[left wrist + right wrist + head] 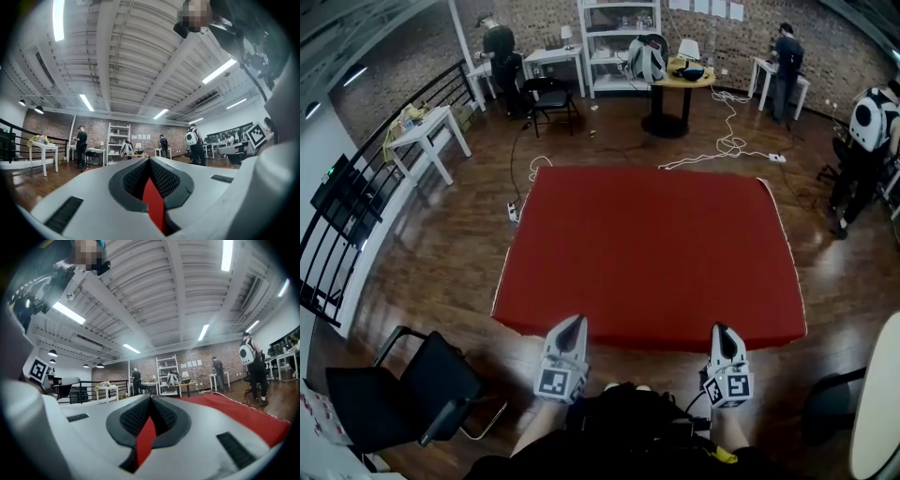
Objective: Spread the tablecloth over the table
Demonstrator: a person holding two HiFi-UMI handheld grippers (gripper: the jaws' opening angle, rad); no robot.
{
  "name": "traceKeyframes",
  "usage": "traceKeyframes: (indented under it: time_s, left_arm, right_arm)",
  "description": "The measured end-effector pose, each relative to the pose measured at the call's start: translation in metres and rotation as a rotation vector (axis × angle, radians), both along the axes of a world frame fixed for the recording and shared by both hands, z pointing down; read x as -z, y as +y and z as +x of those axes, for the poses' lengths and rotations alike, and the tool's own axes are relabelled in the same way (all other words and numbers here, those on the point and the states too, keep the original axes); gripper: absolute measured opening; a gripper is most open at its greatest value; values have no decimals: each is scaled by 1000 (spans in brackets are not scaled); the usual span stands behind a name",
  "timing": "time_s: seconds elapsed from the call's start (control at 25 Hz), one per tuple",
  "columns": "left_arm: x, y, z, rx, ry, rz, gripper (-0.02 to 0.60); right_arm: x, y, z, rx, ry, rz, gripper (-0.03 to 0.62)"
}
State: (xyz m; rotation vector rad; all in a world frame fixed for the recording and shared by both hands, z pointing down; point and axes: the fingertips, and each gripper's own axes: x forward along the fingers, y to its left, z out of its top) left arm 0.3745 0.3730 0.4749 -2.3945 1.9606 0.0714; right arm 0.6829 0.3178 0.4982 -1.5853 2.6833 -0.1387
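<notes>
The wooden floor [441,272] lies open on all sides of the red tablecloth [652,248], which is spread flat over the table in the middle of the room and hides the tabletop wholly; its left and right edges show a pale hem, and its near edge hangs just ahead of the person; a black railing [356,216] bounds the room on the left and a brick wall [534,23] on the far side; against that wall a white shelf unit [619,42] holds small things too distant to name; the round table [680,80] beside it bears a white lamp [688,47]; a black chair [412,394] stands at the near left, well apart from the cloth's corner, with bare floor between; a white cable [727,141] snakes across the floor near the cloth's far right corner; the left gripper [574,323] and right gripper [719,330] sit at the near edge, well apart from each other; each has its jaws pressed together on a thin fold of the red cloth, seen in the gripper views as a red sliver between the ribbed pads [137,178]; only the head view shows the whole cloth; only the gripper views, looking level, show the ceiling [140,56] with its strip lights, and the right one a broad red stretch alongside.
</notes>
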Motion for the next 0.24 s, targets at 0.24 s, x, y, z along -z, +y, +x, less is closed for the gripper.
traceKeyframes:
  time_s: [0.24]
  left_arm:
    - [-12,-3,1,-11,23,-47,0]
  right_arm:
    - [-3,-7,7,-9,-38,-1,2]
